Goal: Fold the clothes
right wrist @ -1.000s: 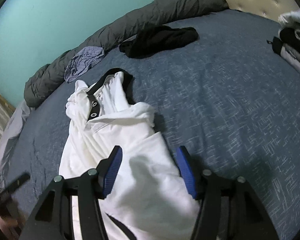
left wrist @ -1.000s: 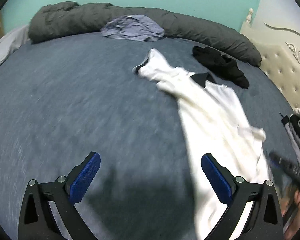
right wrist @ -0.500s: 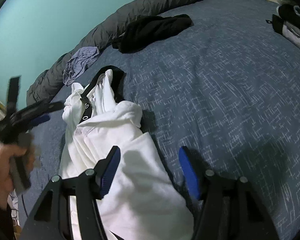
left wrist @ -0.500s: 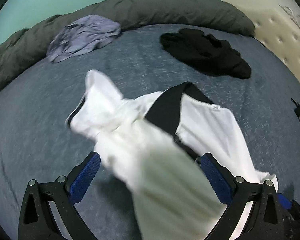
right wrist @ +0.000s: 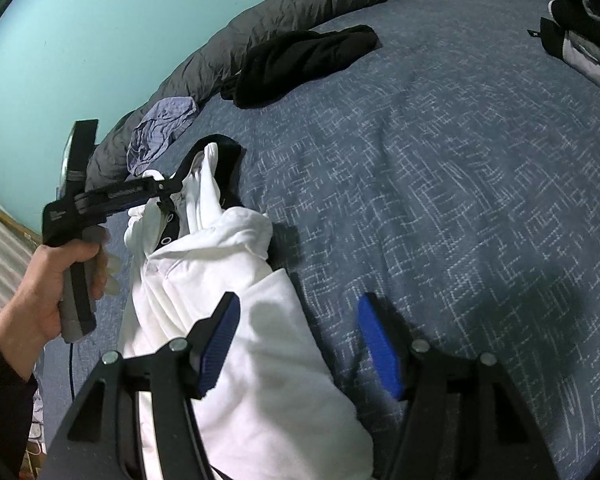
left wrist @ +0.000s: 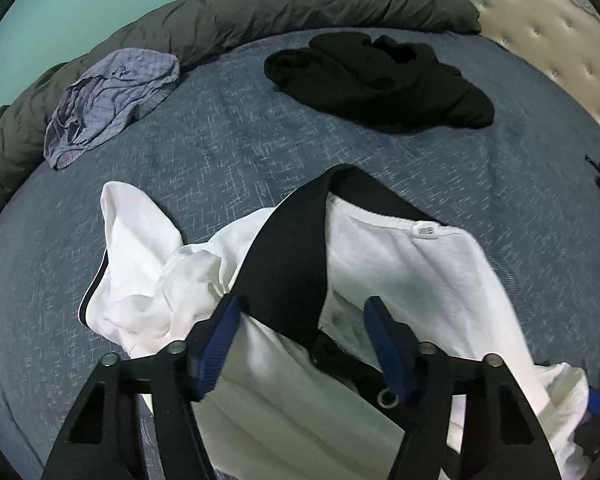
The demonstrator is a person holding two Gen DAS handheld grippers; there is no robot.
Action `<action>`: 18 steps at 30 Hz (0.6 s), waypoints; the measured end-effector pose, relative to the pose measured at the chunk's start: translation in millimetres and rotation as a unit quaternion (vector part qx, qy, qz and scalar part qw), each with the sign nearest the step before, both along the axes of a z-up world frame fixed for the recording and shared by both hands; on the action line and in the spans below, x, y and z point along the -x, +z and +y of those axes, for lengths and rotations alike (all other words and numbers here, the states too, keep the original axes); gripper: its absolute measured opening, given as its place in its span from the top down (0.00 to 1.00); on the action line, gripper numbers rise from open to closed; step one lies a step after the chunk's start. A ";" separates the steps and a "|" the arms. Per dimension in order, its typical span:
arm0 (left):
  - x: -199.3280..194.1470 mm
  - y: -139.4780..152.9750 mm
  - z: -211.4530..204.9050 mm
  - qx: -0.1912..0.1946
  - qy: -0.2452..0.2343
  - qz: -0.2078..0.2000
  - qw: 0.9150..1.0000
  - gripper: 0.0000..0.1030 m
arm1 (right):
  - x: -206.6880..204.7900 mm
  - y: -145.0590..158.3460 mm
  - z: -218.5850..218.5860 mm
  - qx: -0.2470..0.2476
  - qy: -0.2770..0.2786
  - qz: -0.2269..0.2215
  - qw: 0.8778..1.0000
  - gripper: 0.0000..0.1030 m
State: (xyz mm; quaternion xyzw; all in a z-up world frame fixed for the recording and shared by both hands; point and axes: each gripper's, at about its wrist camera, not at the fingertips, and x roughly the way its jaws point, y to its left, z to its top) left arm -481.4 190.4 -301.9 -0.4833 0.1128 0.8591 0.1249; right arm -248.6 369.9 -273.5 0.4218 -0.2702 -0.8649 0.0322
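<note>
While the white garment (left wrist: 400, 280) lies crumpled on the blue bedspread (left wrist: 220, 152), both grippers work at its near end. In the right wrist view the right gripper (right wrist: 298, 344) hangs over the lower part of the white cloth, its blue pads apart; the left pad (right wrist: 218, 344) sits over the fabric and the right pad (right wrist: 380, 348) over bare bedspread, and neither visibly pinches anything. Further up the same garment, a person's hand (right wrist: 56, 280) holds the left gripper (right wrist: 168, 194) at the black collar band (right wrist: 224, 160). In the left wrist view the left gripper (left wrist: 300, 340) straddles that black band (left wrist: 296, 248), which runs up between its pads; the jaws have just been closing and stand part open, with the band and white cloth between them. Its left pad (left wrist: 220, 344) lies against the cloth; whether the pads press the fabric I cannot tell. A metal ring (left wrist: 387, 396) shows on the dark strip near the right pad.

Beyond the white garment, well apart from it, lie a black garment (left wrist: 380, 80) and a crumpled lilac checked piece (left wrist: 112, 96), the latter resting against the rolled grey duvet (left wrist: 300, 4) along the far edge. A padded cream headboard (left wrist: 548, 40) stands to the right, a teal wall (right wrist: 100, 40) behind. No container is in view; folded dark and light clothes (right wrist: 580, 36) sit stacked at the right edge.
</note>
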 end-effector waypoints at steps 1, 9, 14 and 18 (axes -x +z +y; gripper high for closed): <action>2.2 -2.5 -0.7 0.001 0.002 -0.003 1.000 0.42 | -0.1 -0.1 0.4 0.001 -0.001 0.000 1.000 0.39; 3.8 -9.0 -2.5 0.006 -0.012 -0.008 1.000 0.83 | -0.2 -1.8 1.7 0.003 -0.004 -0.001 1.000 0.39; -8.1 5.4 -10.3 0.000 -0.021 0.006 1.000 0.91 | 2.2 -2.4 0.9 0.000 -0.003 -0.002 1.000 0.39; -30.2 25.8 -25.4 -0.006 -0.027 0.026 0.999 0.92 | 2.6 -1.8 -0.1 -0.002 -0.001 -0.002 1.000 0.39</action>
